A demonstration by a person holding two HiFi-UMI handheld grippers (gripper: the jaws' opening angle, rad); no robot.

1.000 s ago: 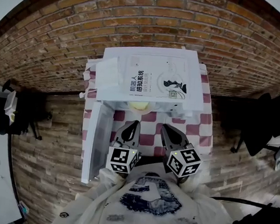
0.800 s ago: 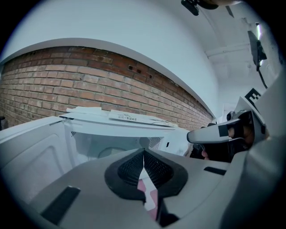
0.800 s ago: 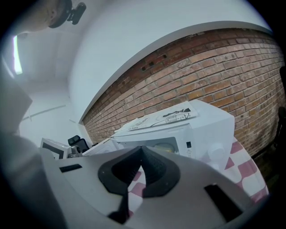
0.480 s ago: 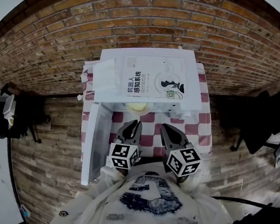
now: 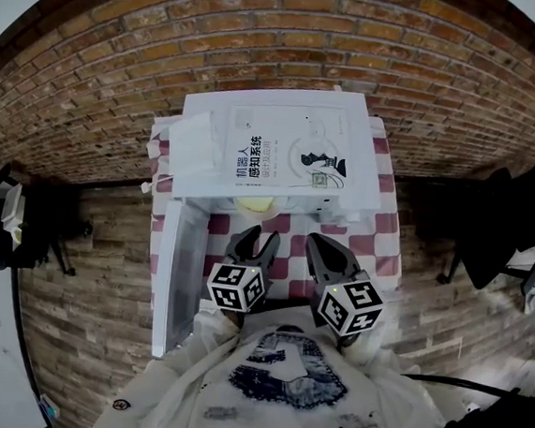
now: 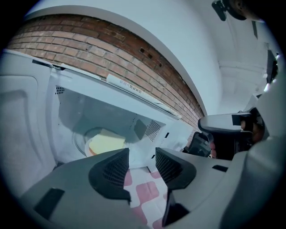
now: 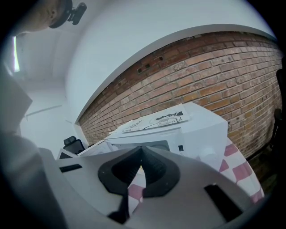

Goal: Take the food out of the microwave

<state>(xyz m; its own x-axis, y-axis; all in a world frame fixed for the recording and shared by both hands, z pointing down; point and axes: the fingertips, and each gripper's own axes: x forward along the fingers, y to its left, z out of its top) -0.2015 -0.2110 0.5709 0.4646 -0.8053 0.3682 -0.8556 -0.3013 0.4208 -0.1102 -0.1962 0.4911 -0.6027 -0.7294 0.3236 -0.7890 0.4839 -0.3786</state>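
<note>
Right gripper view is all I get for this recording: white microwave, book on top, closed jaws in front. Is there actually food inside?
Observer: Yes. The left gripper view looks into the microwave, and pale yellow food lies inside it.
Operator: Is the left gripper holding it yet?
Observer: No. The left gripper has its jaws apart; they have just been opening, with nothing between them, only checked cloth below.
Operator: Where is the door?
Observer: The head view shows the door swung out on the person's left, left of the left gripper.
</note>
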